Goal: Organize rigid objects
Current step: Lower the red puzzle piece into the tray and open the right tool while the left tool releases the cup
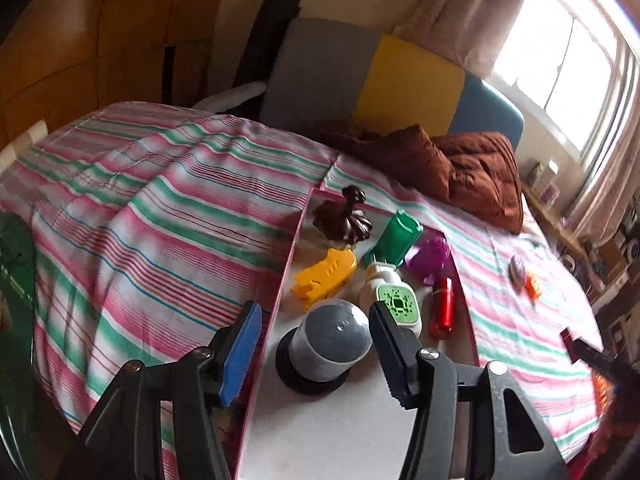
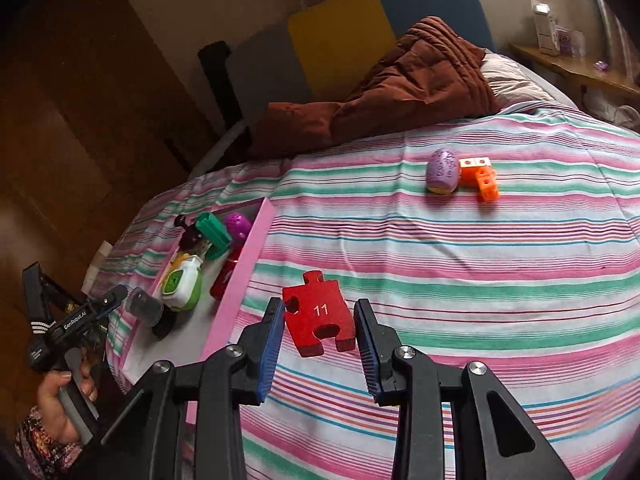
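Right wrist alone shows right claw (image 2: 320, 324) gripping puzzle piece (image 2: 319, 317).

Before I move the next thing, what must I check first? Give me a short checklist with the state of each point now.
1. Right gripper grips the puzzle piece: ok, pads on both edges.
2. Left gripper is free of the jar: ok, jaws wide, the jar stands upright in the tray.
3. Room in the tray for the piece: ok, the near part of its floor is bare.
4. Way into the tray is free: not ok, the left gripper hangs over the near end.
5. All things collected: not ok, the egg and the orange blocks lie on the bed.
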Motion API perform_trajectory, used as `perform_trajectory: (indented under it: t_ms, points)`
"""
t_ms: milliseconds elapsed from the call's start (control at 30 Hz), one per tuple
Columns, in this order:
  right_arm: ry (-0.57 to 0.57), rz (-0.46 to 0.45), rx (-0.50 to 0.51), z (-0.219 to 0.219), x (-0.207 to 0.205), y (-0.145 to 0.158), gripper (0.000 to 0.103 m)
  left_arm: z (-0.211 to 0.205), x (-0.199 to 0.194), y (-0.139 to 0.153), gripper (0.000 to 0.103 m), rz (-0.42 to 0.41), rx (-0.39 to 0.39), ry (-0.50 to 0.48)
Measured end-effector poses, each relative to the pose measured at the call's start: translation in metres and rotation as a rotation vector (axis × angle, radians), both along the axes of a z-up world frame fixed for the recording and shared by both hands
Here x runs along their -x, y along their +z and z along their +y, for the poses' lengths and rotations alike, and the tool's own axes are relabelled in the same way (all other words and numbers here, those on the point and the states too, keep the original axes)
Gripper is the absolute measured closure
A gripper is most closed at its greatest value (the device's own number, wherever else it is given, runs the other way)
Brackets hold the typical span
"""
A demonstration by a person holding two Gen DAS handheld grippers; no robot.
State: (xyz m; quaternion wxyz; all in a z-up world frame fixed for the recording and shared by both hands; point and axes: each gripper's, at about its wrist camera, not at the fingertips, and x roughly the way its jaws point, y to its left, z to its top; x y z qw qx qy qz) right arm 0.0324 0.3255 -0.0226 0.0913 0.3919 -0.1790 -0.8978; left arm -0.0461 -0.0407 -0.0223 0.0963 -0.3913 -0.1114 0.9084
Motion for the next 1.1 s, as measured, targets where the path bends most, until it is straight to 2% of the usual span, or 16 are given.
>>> perform_trajectory:
  t_ms: [100, 467, 733, 933, 1100]
  points:
    - [0.041, -0.003, 0.012, -0.02, 0.002, -0.001, 0.067, -0.004, -0.003, 0.001, 0.046, -0.009, -0.038, 0.0]
    - [0.213, -0.037, 0.014, -0.093, 0.011, -0.006, 0.067, 0.005, -0.026, -0.004, 0.046, -0.004, -0.028, -0.09]
    - [0.34, -0.051, -0.08, -0.154, 0.026, -0.013, 0.067, -0.002, -0.029, -0.004, 0.047, -0.007, -0.071, -0.092]
    - [0.384, -0.074, -0.131, -0.182, 0.038, -0.025, 0.067, -0.012, -0.028, -0.005, 0.047, -0.006, -0.098, -0.067]
    - [0.377, -0.097, -0.158, -0.193, 0.05, -0.035, 0.067, -0.019, -0.028, -0.006, 0.047, -0.012, -0.118, -0.057]
